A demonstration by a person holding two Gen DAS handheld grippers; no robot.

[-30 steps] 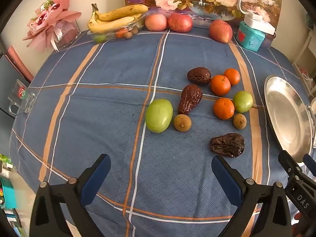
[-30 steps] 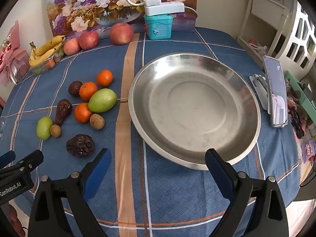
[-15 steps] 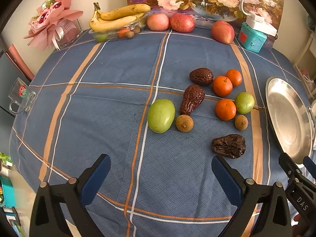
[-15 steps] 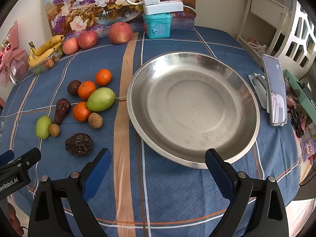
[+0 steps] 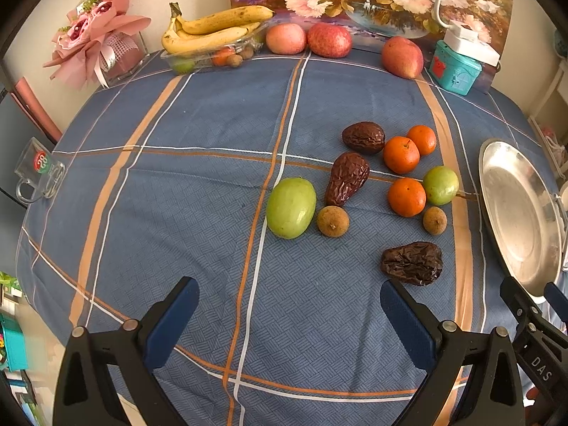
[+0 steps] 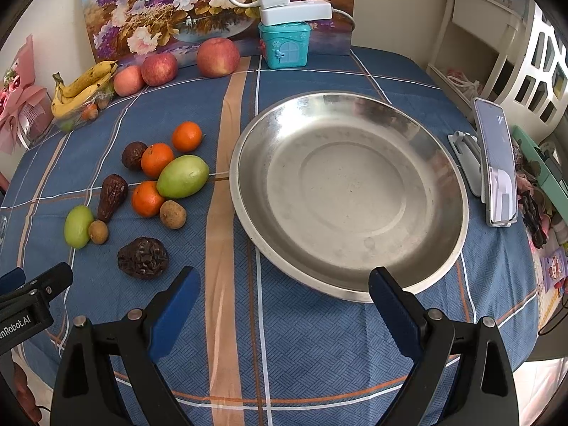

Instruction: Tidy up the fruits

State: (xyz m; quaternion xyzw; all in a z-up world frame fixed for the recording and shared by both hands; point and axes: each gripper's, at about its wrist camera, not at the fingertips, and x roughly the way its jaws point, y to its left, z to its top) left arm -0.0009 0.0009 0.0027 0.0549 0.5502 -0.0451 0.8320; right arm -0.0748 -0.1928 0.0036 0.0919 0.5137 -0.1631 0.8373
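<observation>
Loose fruit lies on the blue checked cloth left of an empty steel plate (image 6: 355, 191). Among it are a big green fruit (image 5: 291, 207), a smaller green one (image 5: 440, 185), three oranges (image 5: 406, 197), two small brown round fruits (image 5: 332, 221) and three dark wrinkled fruits, the nearest (image 5: 411, 263). My left gripper (image 5: 289, 319) hangs open above the cloth, short of the fruit, with nothing in it. Just before the plate's near rim my right gripper (image 6: 284, 309) is open and holds nothing. The plate's edge (image 5: 518, 209) shows at the right of the left wrist view.
At the table's back stand bananas in a clear tray (image 5: 213, 35), three apples (image 5: 328, 39), a teal box (image 6: 285, 48) and a flower painting. A pink bouquet (image 5: 96, 42) and a glass mug (image 5: 39, 174) sit at the left. A phone on a stand (image 6: 493, 163) is right of the plate.
Both views have shifted slightly: the left gripper has eased forward and the fruit sits a little lower and larger. Nothing was picked up or moved.
</observation>
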